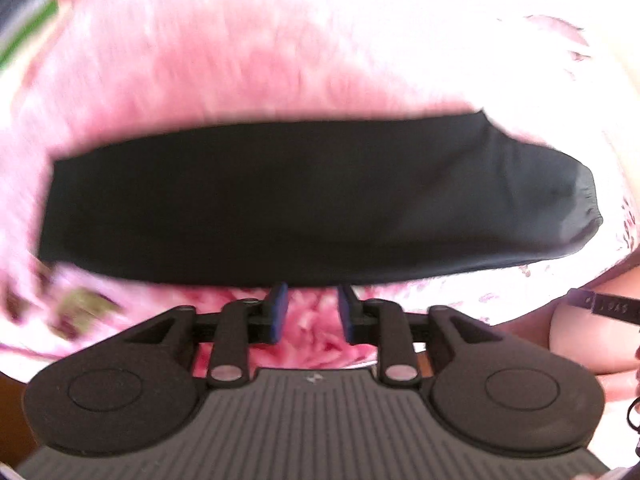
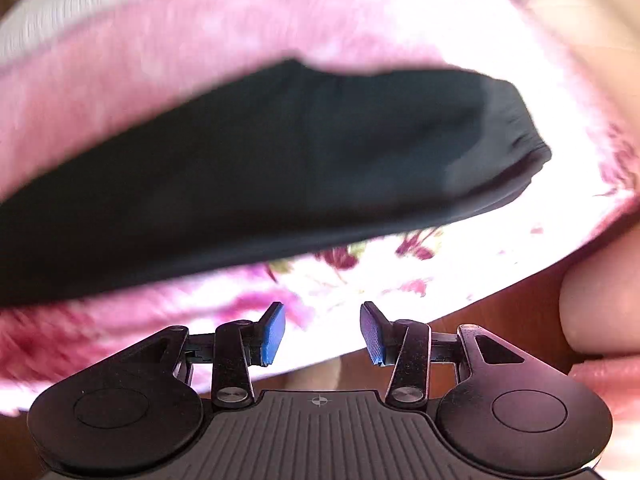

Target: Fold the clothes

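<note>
A black garment (image 1: 304, 200) lies folded into a long flat strip on a pink floral bedsheet (image 1: 240, 60); a gathered elastic band shows at its right end. My left gripper (image 1: 313, 312) is open and empty, just at the garment's near edge. In the right wrist view the same black garment (image 2: 280, 160) lies slanted, its banded end at the right. My right gripper (image 2: 322, 332) is open and empty, a short way in front of the garment's near edge. Both views are motion-blurred.
The pink floral sheet (image 2: 400, 272) covers the surface around the garment. A brown wooden edge (image 2: 500, 312) shows at the lower right. The person's skin (image 2: 600, 312) is at the right edge. A green object (image 1: 28, 28) sits far left.
</note>
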`<action>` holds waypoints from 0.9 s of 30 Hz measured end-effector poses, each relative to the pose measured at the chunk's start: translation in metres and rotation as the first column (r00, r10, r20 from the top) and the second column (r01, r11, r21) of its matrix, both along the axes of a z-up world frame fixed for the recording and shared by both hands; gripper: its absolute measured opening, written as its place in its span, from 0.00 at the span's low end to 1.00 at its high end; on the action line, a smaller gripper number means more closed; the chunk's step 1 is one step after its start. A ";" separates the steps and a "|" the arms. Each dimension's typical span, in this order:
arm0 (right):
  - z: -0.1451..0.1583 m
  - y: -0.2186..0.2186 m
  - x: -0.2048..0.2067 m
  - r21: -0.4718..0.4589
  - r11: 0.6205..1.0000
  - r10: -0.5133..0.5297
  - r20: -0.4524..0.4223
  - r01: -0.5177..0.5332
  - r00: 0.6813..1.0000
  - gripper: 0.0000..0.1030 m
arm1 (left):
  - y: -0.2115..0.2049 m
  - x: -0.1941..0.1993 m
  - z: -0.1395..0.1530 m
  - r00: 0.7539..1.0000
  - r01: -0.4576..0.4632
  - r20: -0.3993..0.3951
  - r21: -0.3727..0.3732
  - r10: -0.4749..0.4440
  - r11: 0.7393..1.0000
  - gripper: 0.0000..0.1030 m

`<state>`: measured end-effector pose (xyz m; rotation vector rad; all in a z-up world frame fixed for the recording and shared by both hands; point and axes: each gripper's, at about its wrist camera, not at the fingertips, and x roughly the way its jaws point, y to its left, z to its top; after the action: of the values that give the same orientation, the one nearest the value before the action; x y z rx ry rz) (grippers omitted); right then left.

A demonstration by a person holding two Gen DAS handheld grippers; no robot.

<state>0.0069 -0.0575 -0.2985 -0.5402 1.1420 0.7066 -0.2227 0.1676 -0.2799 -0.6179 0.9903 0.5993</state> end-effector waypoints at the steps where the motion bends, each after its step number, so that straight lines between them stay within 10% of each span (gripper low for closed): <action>1: 0.012 0.000 -0.005 0.017 1.000 -0.009 0.000 0.009 1.000 0.44 | 0.002 -0.005 0.016 1.000 0.007 0.003 0.019 -0.007 1.000 0.31; 12: 0.143 -0.007 -0.062 0.193 0.977 -0.092 -0.006 0.091 0.996 0.48 | -0.027 -0.050 0.112 0.999 0.034 -0.032 0.098 -0.031 0.995 0.42; 27: 0.184 -0.063 -0.089 0.164 0.986 -0.006 0.070 -0.006 0.998 0.49 | -0.095 -0.053 0.159 0.997 -0.011 -0.077 0.191 0.026 0.982 0.44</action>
<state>-0.0819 -0.1205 -0.1150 -0.4224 1.0079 0.7681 -0.2757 0.0722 -0.1208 -0.4369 0.9889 0.7304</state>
